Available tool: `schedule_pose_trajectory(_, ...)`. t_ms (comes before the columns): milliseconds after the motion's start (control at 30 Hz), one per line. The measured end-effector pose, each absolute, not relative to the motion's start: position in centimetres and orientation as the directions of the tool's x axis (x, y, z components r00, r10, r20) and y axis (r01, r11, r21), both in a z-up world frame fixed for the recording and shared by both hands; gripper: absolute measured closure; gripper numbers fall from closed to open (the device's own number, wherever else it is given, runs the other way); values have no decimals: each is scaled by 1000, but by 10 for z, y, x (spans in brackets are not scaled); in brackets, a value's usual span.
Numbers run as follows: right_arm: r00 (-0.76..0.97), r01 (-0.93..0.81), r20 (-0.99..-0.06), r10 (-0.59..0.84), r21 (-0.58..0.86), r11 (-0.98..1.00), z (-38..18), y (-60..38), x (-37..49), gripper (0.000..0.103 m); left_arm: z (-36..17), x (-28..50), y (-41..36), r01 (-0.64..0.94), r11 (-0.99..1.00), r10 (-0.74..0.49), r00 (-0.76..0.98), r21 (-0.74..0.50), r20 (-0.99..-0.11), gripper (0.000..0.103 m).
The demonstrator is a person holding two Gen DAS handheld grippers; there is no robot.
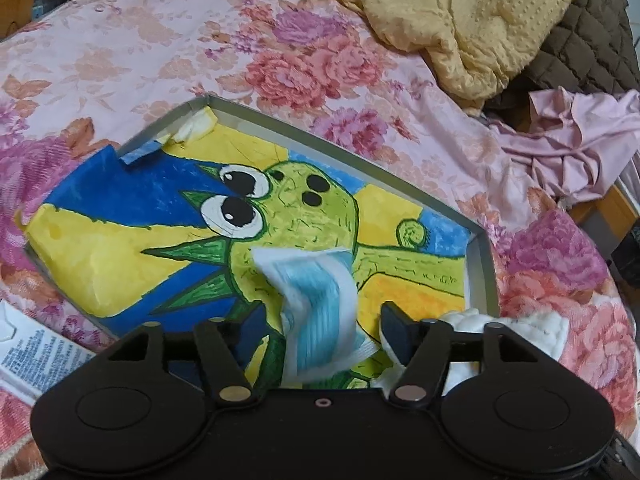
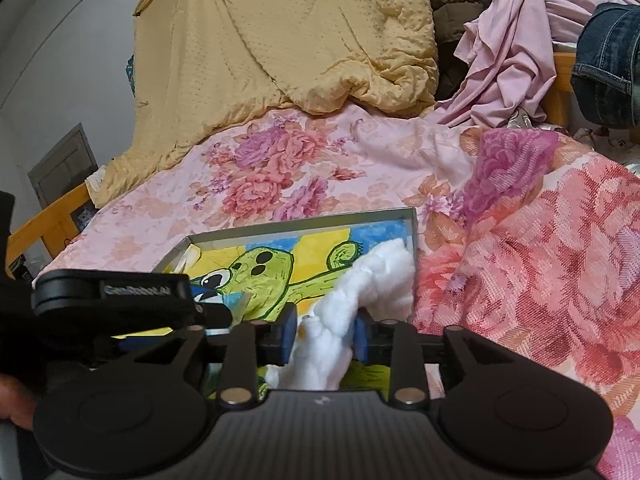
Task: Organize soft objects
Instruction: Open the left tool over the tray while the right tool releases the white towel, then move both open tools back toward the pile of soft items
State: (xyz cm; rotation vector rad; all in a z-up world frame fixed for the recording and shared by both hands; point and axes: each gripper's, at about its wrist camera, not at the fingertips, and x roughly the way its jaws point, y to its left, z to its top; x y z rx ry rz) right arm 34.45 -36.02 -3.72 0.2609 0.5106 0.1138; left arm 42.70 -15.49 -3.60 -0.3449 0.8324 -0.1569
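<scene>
- My left gripper (image 1: pixel 320 328) has its jaws standing well apart over the tray; a blue-and-white face mask (image 1: pixel 320 312) lies crumpled between them, and neither pad seems to press on it.
- My right gripper (image 2: pixel 320 336) has a white cotton wad (image 2: pixel 360 296) between its blue pads (image 2: pixel 289 334); the pads sit right at the wad's sides, and I cannot tell whether they still pinch it or only flank it.
- Both soft things lie inside the shallow grey metal tray (image 1: pixel 486 264), on a drawing of a green big-eyed creature (image 1: pixel 304 216) over blue and yellow.
- Only my left view shows the mask whole; in my right view just a blue corner of it peeps out past my left gripper's black body.
- Only my right view shows the cotton's full length, running up to the tray's far right corner; my left view catches merely a white lump at the tray's near right edge.
- The tray sits on a pink floral bedspread (image 1: pixel 168 60).
- Beyond it lies a rumpled yellow blanket (image 2: pixel 280 52), with a mauve cloth (image 2: pixel 508 56) and a dark quilted garment (image 1: pixel 580 40) beside it.
- My right view alone shows denim (image 2: pixel 608 64) at the far right.
- My left view alone shows printed paper (image 1: pixel 36 352) at the lower left.
</scene>
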Motion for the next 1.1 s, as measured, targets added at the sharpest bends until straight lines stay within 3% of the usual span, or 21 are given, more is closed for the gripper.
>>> schedule_pose_trajectory(167, 865, -50, -470, 176, 268, 962, -36, -361, 341, 45, -27, 418, -151, -7, 935, -255, 681, -355, -686, 24)
schedule_pose_trajectory(233, 861, -57, -475, 182, 266, 962, -35, -360, 340, 35, -21, 412, -149, -2, 937, -251, 694, -350, -675, 21)
schedule_pose_trajectory(300, 862, -57, -476, 175, 252, 966, -34, -359, 337, 19, -15, 406, -146, 5, 937, -251, 704, -348, -664, 21)
schedule_pose_trajectory(367, 864, -61, -475, 168, 233, 971, -32, -357, 333, 13, -9, 399, -142, 7, 937, -249, 712, -348, -656, 15)
schedule_pose_trajectory(700, 848, -100, -493, 192, 206, 973, -23, -353, 297, 1, 22, 345, -125, 32, 933, -254, 767, -360, -589, 8)
schedule_pose_trajectory(900, 852, -103, -484, 198, 217, 971, -14, -349, 266, 1, 35, 303, -114, 56, 933, -259, 791, -355, -555, 7)
schedule_pose_trajectory(1100, 890, -118, -411, 198, 212, 970, 4, -339, 215, 0, 44, 257, -101, 77, 932, -257, 828, -354, -498, 4)
